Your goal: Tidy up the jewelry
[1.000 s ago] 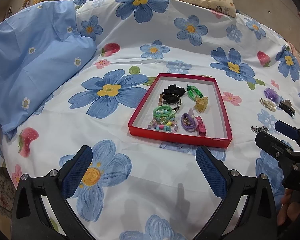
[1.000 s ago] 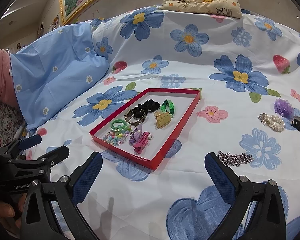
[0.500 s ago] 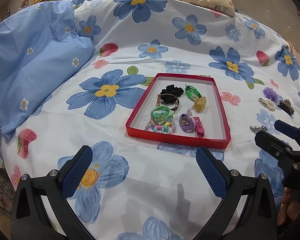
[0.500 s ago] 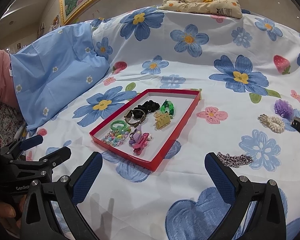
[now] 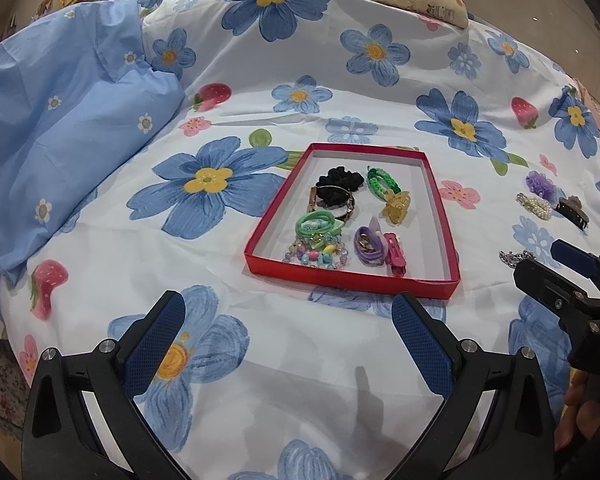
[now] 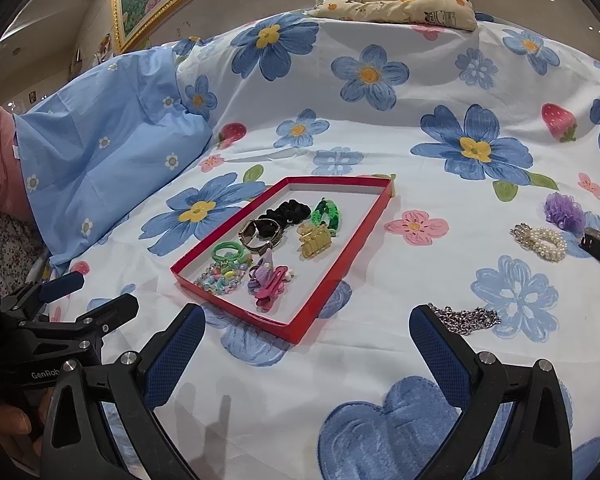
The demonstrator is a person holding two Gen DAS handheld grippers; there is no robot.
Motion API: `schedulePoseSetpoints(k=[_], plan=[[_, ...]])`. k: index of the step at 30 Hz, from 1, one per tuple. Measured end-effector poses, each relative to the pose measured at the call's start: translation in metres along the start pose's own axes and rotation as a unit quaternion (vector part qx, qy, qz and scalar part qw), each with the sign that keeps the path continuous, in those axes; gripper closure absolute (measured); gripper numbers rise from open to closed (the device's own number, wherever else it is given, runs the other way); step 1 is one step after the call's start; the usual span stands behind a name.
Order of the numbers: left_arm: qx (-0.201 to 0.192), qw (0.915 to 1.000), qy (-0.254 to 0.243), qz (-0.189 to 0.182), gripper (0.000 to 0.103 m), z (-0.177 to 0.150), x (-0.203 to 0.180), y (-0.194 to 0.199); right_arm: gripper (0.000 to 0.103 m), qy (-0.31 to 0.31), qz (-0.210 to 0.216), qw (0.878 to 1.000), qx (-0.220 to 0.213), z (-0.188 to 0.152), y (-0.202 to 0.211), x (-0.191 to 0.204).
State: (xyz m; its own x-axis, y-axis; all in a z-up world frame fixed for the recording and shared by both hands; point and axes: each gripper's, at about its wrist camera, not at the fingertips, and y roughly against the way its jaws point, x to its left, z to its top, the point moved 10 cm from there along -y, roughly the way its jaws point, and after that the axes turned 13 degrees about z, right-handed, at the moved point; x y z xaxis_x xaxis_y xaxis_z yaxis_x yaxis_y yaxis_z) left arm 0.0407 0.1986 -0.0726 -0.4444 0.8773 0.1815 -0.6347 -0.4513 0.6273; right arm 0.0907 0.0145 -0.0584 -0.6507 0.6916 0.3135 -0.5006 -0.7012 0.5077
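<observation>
The silver chain (image 6: 466, 318) lies on the bed beside the right claw's (image 6: 306, 344) right fingertip — nearer it than the left claw (image 5: 288, 330) — both spread, empty; red tray (image 6: 332, 276) ahead-left.

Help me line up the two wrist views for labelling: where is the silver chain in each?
Left wrist: the silver chain lies at the right edge on the bedspread, partly hidden by the right gripper.
Right wrist: the chain lies low right, just beyond the gripper's right finger.
Shared landmark: the red tray, left of the chain in both views.
</observation>
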Motion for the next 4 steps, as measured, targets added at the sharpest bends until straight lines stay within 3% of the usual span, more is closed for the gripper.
schedulePoseSetpoints(k=[4], plan=[[0.006, 1.0, 0.0, -0.007, 0.0, -0.0003, -0.0062, -0.0029, 0.0, -0.012, -0.005, 1.0, 0.001, -0.0009, 0.0007, -0.0089]])
